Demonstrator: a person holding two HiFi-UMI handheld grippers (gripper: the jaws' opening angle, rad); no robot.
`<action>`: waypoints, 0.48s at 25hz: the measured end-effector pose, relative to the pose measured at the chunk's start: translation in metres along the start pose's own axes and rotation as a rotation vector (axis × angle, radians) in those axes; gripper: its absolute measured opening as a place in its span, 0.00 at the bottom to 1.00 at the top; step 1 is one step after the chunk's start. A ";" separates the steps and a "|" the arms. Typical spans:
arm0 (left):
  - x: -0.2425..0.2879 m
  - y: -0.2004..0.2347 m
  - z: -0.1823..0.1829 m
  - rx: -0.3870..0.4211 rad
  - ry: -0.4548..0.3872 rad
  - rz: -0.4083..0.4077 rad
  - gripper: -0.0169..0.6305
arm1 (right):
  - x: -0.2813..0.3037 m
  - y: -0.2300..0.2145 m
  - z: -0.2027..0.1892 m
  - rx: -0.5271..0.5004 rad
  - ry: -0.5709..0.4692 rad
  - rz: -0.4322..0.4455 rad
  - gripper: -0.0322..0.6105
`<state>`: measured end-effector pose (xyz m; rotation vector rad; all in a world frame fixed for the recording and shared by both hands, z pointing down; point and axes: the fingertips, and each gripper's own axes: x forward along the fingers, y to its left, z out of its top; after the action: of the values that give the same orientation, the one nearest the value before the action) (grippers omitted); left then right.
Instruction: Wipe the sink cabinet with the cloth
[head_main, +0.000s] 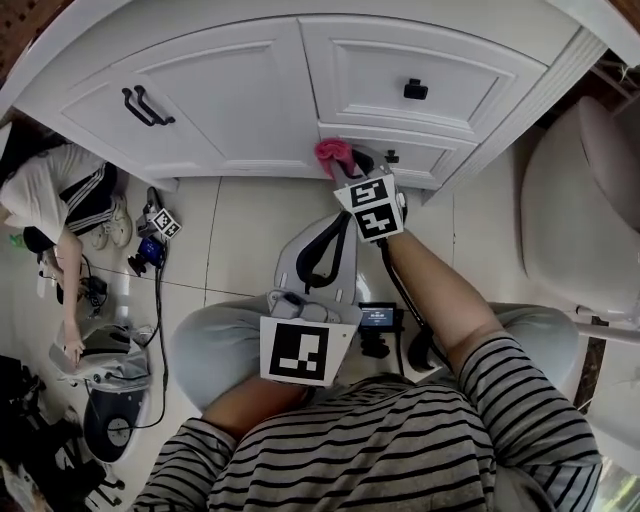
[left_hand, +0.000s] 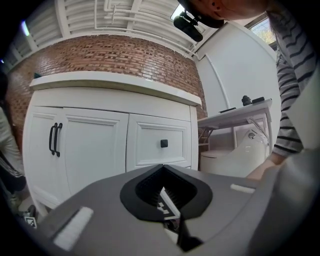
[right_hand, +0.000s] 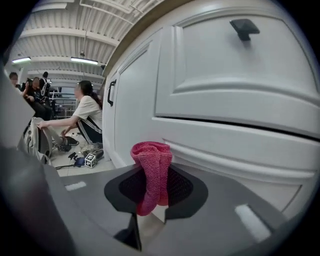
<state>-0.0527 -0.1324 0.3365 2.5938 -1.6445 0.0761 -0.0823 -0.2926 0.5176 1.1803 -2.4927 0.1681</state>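
The right gripper (right_hand: 153, 172) clamps a pink cloth (head_main: 334, 153) at upper centre of the head view, held against the lower front of the white cabinet (head_main: 235, 95), just left of its bottom drawer (head_main: 425, 160). The left gripper (left_hand: 161, 169), jaws together and empty, sits at lower centre.

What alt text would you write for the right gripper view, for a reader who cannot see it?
The right gripper holds a pink knitted cloth upright between its shut jaws, close to the lower drawer front of the white sink cabinet. A black knob sits on the drawer above; far left, a person crouches on the floor.
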 end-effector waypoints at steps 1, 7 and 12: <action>0.000 0.002 -0.001 -0.005 0.004 0.001 0.02 | -0.001 -0.004 -0.001 -0.009 0.002 0.000 0.19; 0.003 0.002 -0.009 -0.031 0.026 -0.013 0.02 | -0.036 -0.048 -0.032 -0.003 0.034 -0.081 0.18; 0.008 -0.006 -0.010 -0.026 0.034 -0.026 0.02 | -0.070 -0.081 -0.050 0.014 0.035 -0.107 0.19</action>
<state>-0.0437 -0.1362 0.3473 2.5793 -1.5899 0.0960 0.0339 -0.2810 0.5325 1.3018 -2.3944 0.1763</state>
